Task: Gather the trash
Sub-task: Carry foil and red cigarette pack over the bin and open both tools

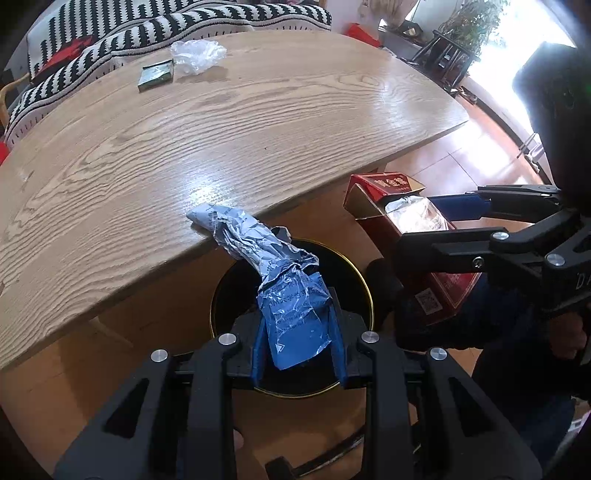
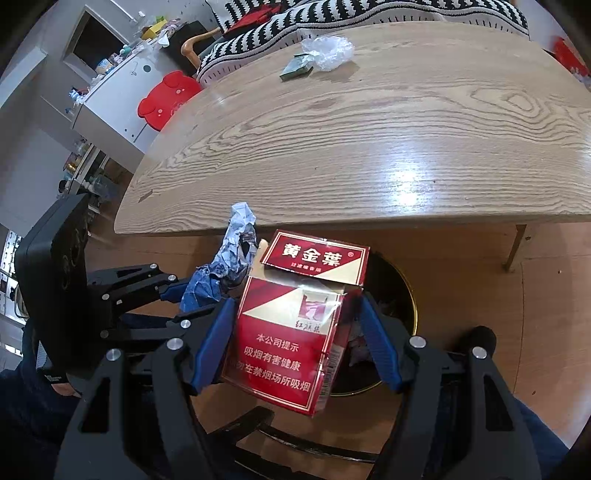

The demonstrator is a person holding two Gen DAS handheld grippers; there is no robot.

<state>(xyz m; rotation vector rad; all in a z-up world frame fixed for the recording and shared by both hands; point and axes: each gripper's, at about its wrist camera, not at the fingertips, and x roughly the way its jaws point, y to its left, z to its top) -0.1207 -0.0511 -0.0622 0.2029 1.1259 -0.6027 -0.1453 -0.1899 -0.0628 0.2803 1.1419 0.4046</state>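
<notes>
My left gripper [image 1: 297,314] is shut on a crumpled blue and silver wrapper [image 1: 291,314] and holds it over a black bin with a gold rim [image 1: 364,284] on the floor. The wrapper also shows in the right wrist view [image 2: 218,273]. My right gripper [image 2: 295,314] is shut on an open red cigarette pack [image 2: 291,332] over the same bin [image 2: 410,306]. The pack shows in the left wrist view [image 1: 373,206]. On the far side of the wooden table [image 1: 221,140] lie a small green box [image 1: 156,75] and a clear crumpled plastic wrap [image 1: 197,55].
A sofa with a black and white striped throw [image 1: 110,33] stands behind the table. A red stool [image 2: 166,99] and a white cabinet [image 2: 118,96] stand at the left. A plant stand [image 1: 454,55] is at the far right. The floor is wood.
</notes>
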